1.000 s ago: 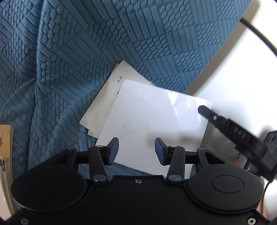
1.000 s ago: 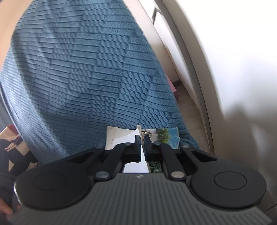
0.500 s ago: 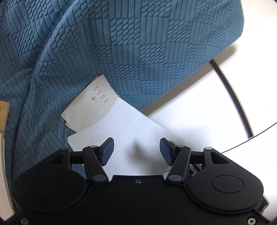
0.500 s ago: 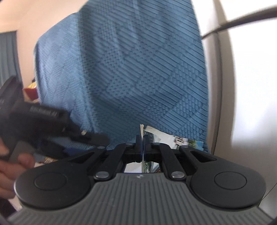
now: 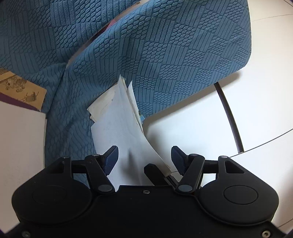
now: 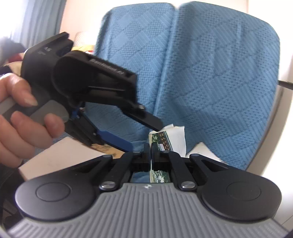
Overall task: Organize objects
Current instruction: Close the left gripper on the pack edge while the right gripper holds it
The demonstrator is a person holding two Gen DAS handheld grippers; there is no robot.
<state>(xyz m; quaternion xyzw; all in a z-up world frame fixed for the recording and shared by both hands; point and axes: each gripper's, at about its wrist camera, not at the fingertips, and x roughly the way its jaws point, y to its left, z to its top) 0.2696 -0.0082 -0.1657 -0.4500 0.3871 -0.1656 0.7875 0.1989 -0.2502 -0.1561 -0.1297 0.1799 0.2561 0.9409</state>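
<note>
Papers [image 6: 174,140] are clamped edge-on in the right gripper [image 6: 151,149], lifted in front of the blue cover [image 6: 210,73]. Left gripper [image 5: 144,158] jaws are opening, pads clear of the sheets between them. Stack should be squared gently before release. Sheets: thin, white, fanned unevenly, one printed green.

We took it for a home living room, blue quilted fabric sofa cover [image 6: 210,76] over cushions, pale curtain [image 6: 36,16] at a bright window, glossy white floor tiles [image 5: 247,109] beneath.
</note>
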